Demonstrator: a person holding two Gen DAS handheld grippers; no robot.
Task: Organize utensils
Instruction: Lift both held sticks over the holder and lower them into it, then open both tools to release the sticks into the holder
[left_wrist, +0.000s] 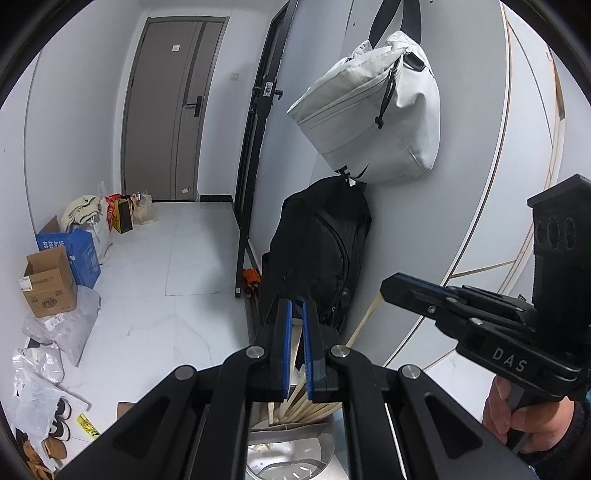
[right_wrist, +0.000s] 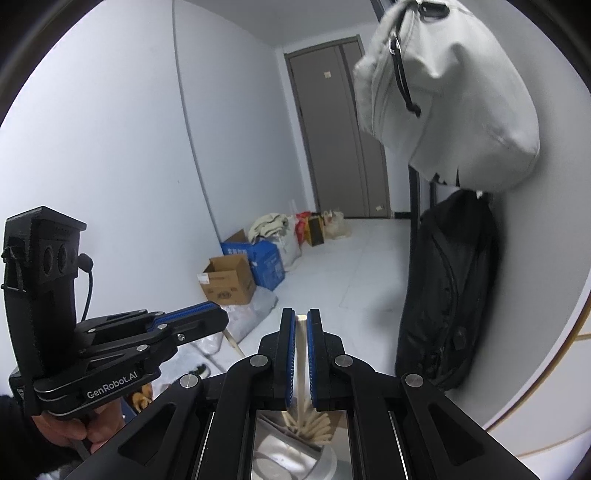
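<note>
Where chopsticks (right_wrist: 302, 354) meet holder (right_wrist: 325, 456), view blocked

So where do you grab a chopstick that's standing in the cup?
Probably by its top end, coming down from above: the chopsticks stand fanned out in the cup, so the tops are free and the bottoms are hidden inside.
</note>
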